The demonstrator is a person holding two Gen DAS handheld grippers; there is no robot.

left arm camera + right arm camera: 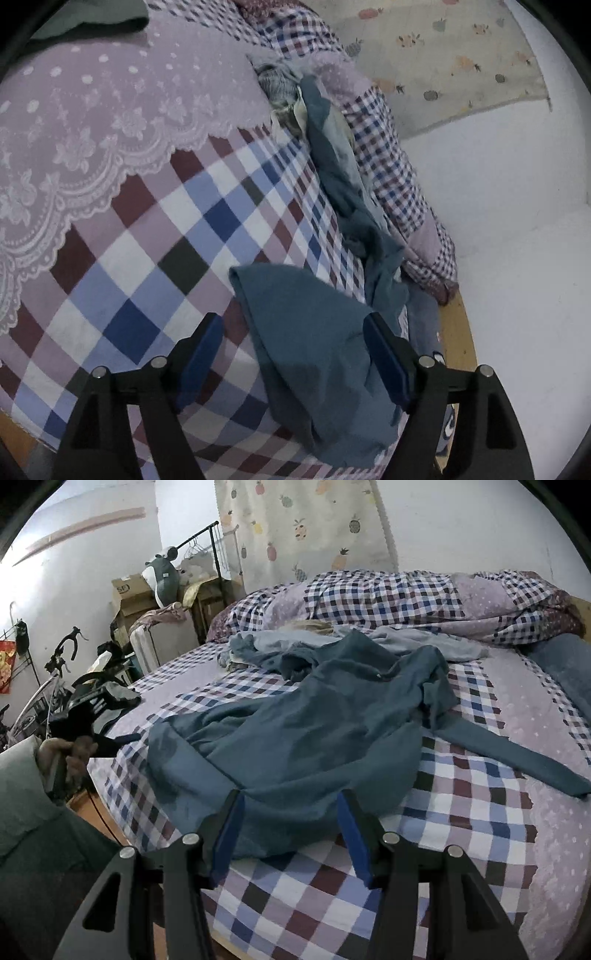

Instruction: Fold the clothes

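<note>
Two grippers over bed [480, 812] w/ blue top [295, 731]: my left gripper [293, 332] jaws released, hem between; right gripper [291, 812] jaws apart, astride hem, not pinching.

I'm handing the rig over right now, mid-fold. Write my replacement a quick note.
Left tool: open, hem of the blue sweatshirt lying loose between its fingers.
Right tool: fingers apart astride the near hem; I cannot tell if they pinch it.
The sweatshirt lies rumpled on the checked bedsheet, one sleeve stretched out to the right. A pale garment sits behind it.
Done: no fold visible.
Left: smooth it flat, fold sleeves in, fold the body.
</note>
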